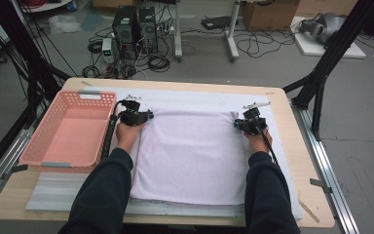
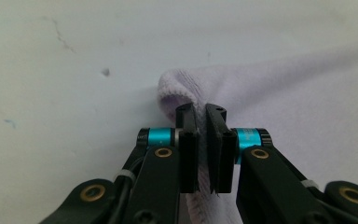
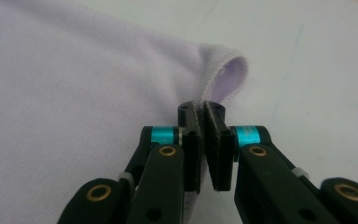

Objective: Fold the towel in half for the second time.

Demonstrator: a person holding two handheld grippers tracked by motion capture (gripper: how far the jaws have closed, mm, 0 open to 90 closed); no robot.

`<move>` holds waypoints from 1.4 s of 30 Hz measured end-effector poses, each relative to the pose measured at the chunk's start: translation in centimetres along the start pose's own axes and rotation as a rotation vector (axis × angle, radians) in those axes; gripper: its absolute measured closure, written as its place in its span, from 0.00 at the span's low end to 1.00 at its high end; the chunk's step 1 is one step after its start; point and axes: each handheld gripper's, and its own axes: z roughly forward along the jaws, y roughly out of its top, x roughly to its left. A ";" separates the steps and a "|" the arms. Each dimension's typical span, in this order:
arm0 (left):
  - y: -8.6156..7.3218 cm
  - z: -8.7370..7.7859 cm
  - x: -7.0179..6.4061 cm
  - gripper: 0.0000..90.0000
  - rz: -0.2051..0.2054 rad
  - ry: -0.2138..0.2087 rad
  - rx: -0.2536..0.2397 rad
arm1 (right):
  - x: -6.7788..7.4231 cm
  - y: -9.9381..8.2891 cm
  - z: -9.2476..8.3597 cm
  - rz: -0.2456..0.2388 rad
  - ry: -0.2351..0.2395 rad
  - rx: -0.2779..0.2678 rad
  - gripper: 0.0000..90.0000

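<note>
A pale lilac towel (image 1: 190, 156) lies folded flat on the white mat in the middle of the table. My left gripper (image 1: 148, 116) is at its far left corner, and in the left gripper view my left gripper (image 2: 201, 112) is shut on the bunched towel corner (image 2: 177, 84). At the far right corner sits my right gripper (image 1: 237, 124). The right gripper view shows my right gripper (image 3: 200, 109) pinching the curled hem of the towel (image 3: 228, 70) between its pads.
A pink plastic basket (image 1: 44, 156) stands at the left of the table, close to my left forearm. The white mat (image 1: 199, 100) covers most of the wooden tabletop (image 1: 302, 195). Black frame poles rise at both sides; cables and computer cases lie on the floor beyond.
</note>
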 end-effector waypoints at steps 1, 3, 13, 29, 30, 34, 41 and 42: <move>0.3 -0.3 0.0 0.93 -0.011 -0.001 -0.034 | 0.0 0.2 -0.2 -0.001 -0.012 -0.022 0.95; 0.9 -0.8 -0.1 0.93 -0.012 0.006 -0.085 | -0.1 0.7 -0.7 0.010 -0.036 -0.085 0.96; 1.5 -2.8 -1.0 0.93 0.073 -0.034 -0.123 | -0.1 1.5 -2.4 -0.001 0.010 -0.187 0.95; -1.8 -8.1 -4.9 0.93 0.240 -0.061 -0.168 | 1.3 -1.9 -6.6 -0.048 0.116 -0.217 0.95; -2.0 -8.3 -5.1 0.93 0.246 -0.061 -0.170 | 1.5 -2.0 -6.9 -0.066 0.116 -0.215 0.95; -3.1 -9.4 -5.6 0.93 0.253 -0.076 -0.176 | 2.1 -2.7 -7.9 -0.095 0.122 -0.239 0.95; -5.5 -10.7 -6.2 0.93 0.303 -0.092 -0.164 | 2.6 -4.7 -9.3 -0.133 0.155 -0.221 0.94; -5.7 -10.8 -6.1 0.93 0.305 -0.092 -0.154 | 2.7 -5.0 -9.4 -0.139 0.158 -0.209 0.94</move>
